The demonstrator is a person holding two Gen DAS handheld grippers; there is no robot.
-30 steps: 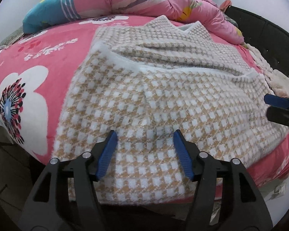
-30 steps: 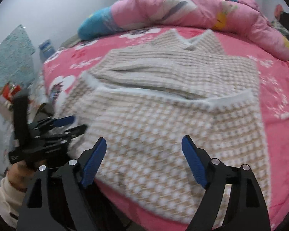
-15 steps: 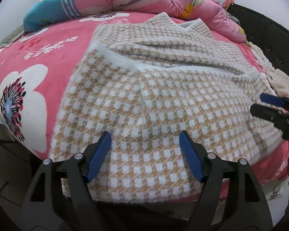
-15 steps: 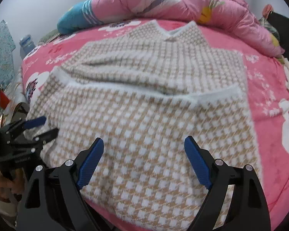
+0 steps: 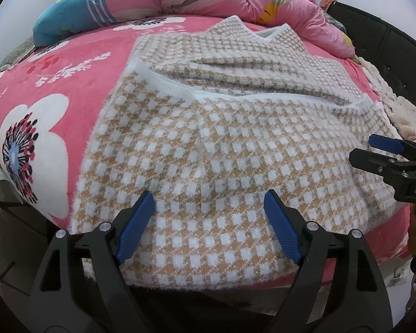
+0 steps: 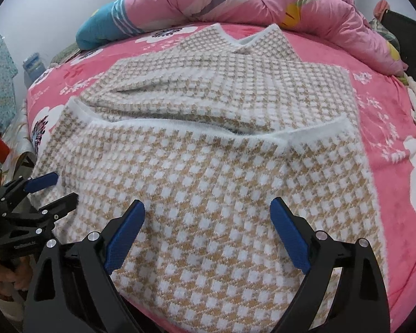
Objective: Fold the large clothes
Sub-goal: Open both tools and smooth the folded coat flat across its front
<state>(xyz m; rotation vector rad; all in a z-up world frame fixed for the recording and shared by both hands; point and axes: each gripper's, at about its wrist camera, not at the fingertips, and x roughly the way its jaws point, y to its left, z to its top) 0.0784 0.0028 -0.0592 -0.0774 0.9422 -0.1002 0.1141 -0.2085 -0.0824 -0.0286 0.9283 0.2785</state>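
Left wrist view: both hand-held grippers, left (image 5: 209,222) and right (image 6: 208,231), have retreated, jaws wide, above sweater (image 5: 235,152).

The fuzzy tan-and-white checked knit sweater (image 5: 230,161) (image 6: 208,172) lies flat on the bed; its lower part is folded up, white hem across the middle. The V-neck points away.

left tongs (image 5: 208,213) | backed toward sweater (image 5: 235,152) hem | apparently wider
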